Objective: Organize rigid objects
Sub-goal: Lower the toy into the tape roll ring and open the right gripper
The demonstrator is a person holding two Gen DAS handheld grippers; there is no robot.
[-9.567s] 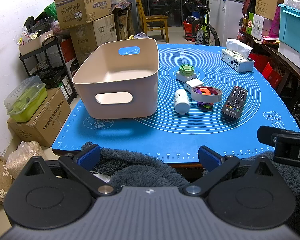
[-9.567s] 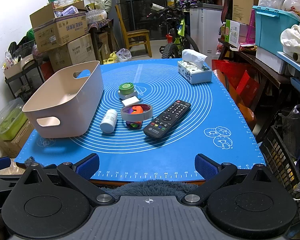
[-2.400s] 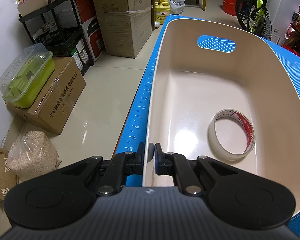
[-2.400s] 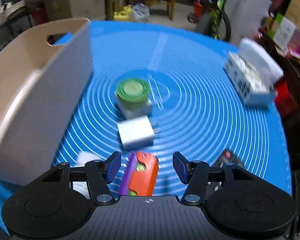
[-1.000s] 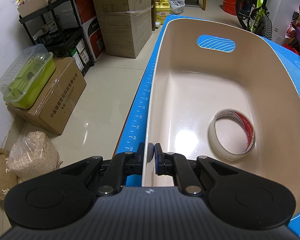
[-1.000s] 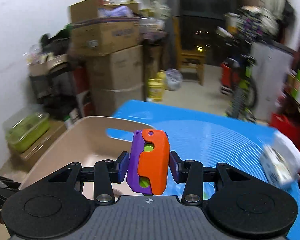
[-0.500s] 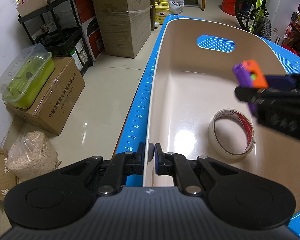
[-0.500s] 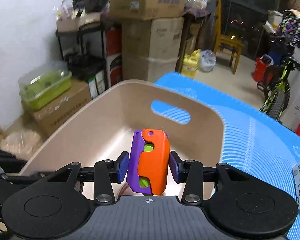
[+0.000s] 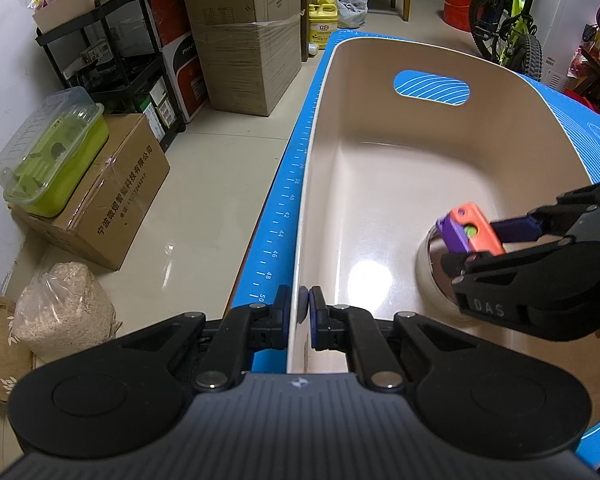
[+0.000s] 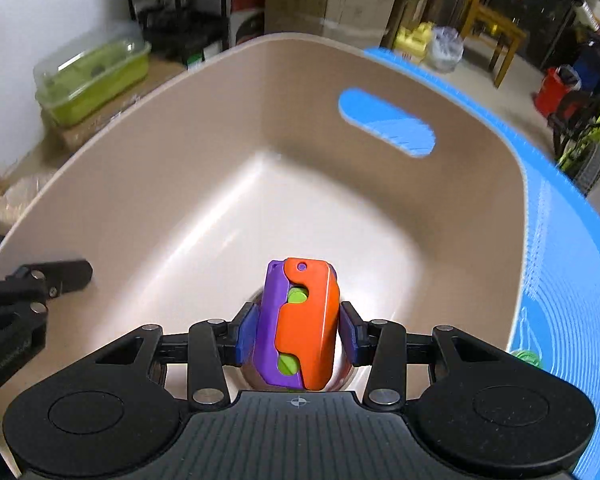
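A beige plastic bin [image 9: 380,184] stands on the blue mat [image 9: 284,208]. My left gripper [image 9: 299,312] is shut on the bin's near rim. My right gripper [image 10: 298,330] is shut on an orange and purple toy [image 10: 300,328] and holds it inside the bin, just above a tape roll [image 9: 430,264] lying on the bin floor. The toy [image 9: 470,234] and the right gripper [image 9: 476,240] also show in the left wrist view at the right. In the right wrist view the tape roll is mostly hidden behind the toy.
Left of the table, on the floor, stand cardboard boxes [image 9: 112,204], a green lidded container [image 9: 52,164], a grain bag [image 9: 66,308] and a black shelf [image 9: 112,60]. A bicycle [image 9: 508,28] and a chair stand beyond. A green-lidded item [image 10: 528,358] lies on the mat right of the bin.
My right gripper has carried the toy from above the bin's middle down and nearer, to just above the tape roll. The left gripper and the bin have not moved.
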